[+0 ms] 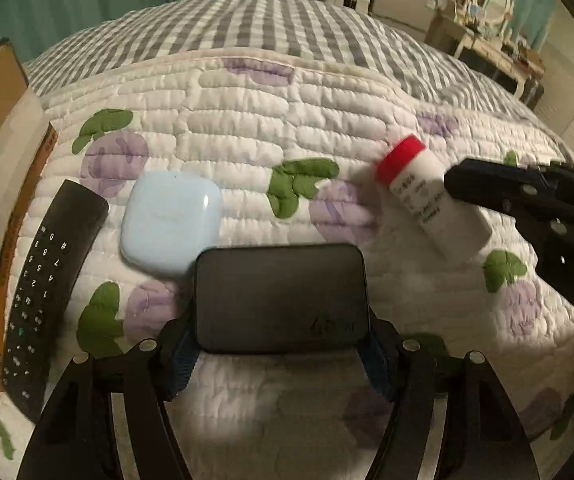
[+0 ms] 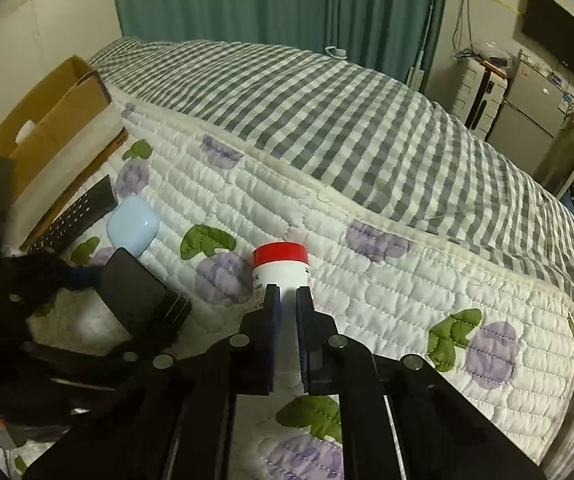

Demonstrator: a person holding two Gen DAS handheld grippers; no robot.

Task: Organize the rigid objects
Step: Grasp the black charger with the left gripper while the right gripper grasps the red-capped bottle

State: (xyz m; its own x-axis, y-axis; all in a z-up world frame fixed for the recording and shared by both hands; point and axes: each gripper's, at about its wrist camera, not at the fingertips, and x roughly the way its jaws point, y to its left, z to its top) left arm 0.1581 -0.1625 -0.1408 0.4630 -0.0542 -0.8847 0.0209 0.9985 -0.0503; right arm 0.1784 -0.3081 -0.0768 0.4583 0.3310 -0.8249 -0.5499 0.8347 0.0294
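Note:
My left gripper [image 1: 281,340] is shut on a flat black box [image 1: 281,298], held just above the quilt; the box also shows in the right wrist view [image 2: 139,296]. My right gripper [image 2: 285,292] is shut on a white bottle with a red cap [image 2: 281,266], which lies tilted over the quilt in the left wrist view [image 1: 427,196]. A pale blue case [image 1: 173,226] and a black remote [image 1: 47,280] lie on the quilt left of the black box. They also show in the right wrist view: case [image 2: 133,226], remote [image 2: 75,216].
An open cardboard box [image 2: 47,128] stands at the bed's left edge, beside the remote. A grey checked blanket [image 2: 327,120] covers the far part of the bed. Furniture and a fridge [image 2: 527,108] stand at the far right.

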